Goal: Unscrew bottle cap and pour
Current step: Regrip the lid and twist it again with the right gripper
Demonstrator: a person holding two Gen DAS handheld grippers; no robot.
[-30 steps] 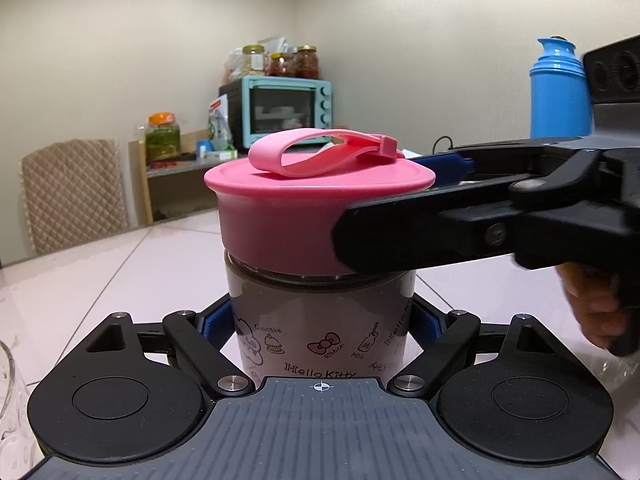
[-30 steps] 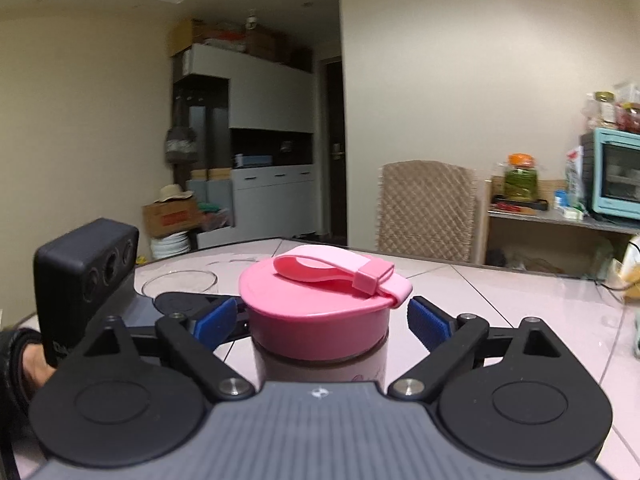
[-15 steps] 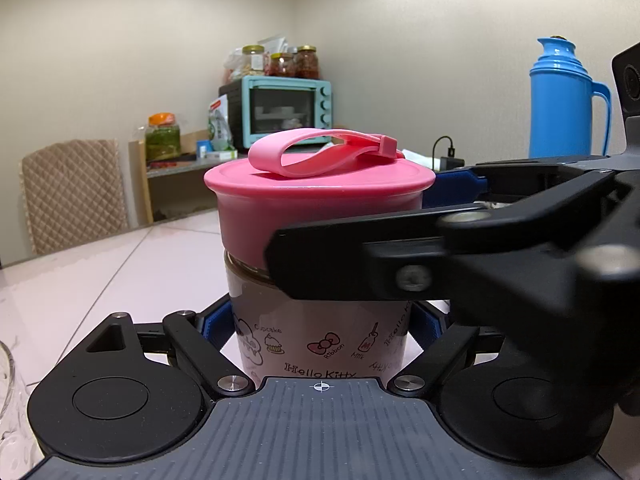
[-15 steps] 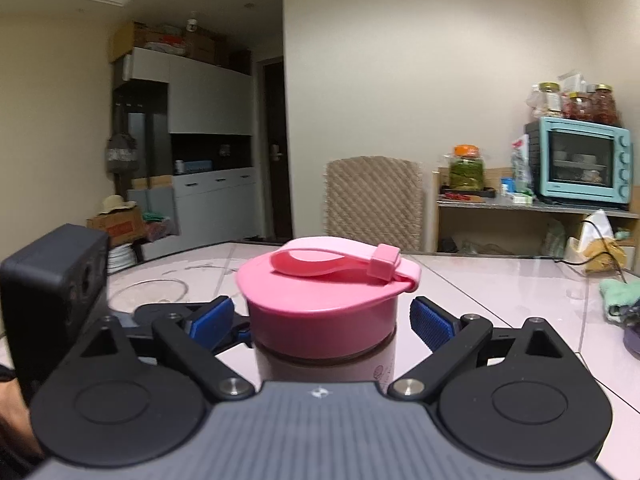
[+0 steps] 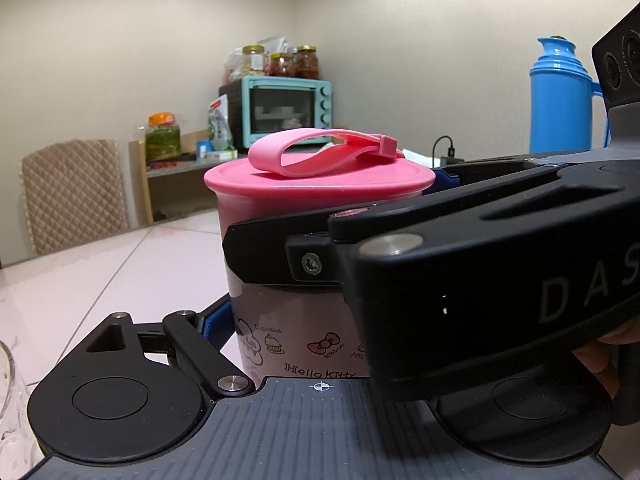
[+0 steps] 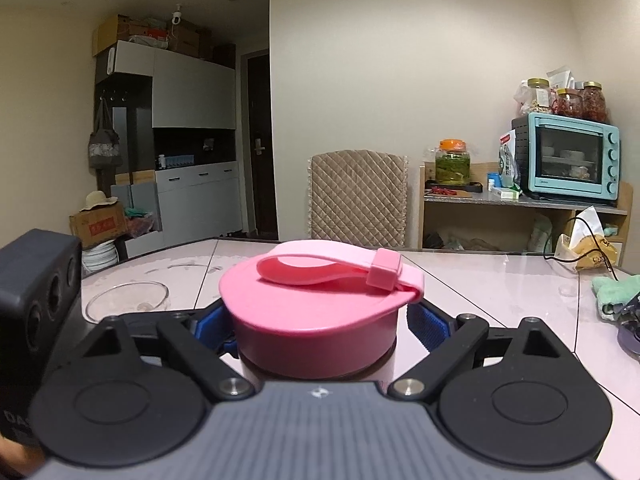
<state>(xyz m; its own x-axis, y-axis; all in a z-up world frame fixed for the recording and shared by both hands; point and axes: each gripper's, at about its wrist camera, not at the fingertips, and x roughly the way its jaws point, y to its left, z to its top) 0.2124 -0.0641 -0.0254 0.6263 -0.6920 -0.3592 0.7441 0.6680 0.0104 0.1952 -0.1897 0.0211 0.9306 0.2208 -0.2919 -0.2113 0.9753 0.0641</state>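
Note:
A Hello Kitty bottle (image 5: 304, 320) with a wide pink cap (image 5: 320, 188) and a pink loop strap stands upright on the pale table (image 5: 120, 272). My left gripper (image 5: 296, 332) is shut on the bottle's body below the cap; its right finger is hidden behind the other tool. My right gripper (image 6: 320, 320) reaches in around the cap (image 6: 320, 316), level with it. Its jaws are closing, and the blue pads (image 6: 426, 320) stand close beside the cap's sides without clearly pressing. In the left wrist view one black finger of that gripper (image 5: 440, 264) crosses in front of the cap.
A glass bowl (image 6: 126, 300) sits on the table to the left of the bottle. A blue thermos (image 5: 560, 96) stands at the right, and a green cloth (image 6: 612, 288) and a cable lie near the right edge. A padded chair (image 6: 358, 196) stands behind the table.
The right gripper has swung in around the cap and its pads have come inward, close to the cap's sides. The left gripper and bottle have kept still.

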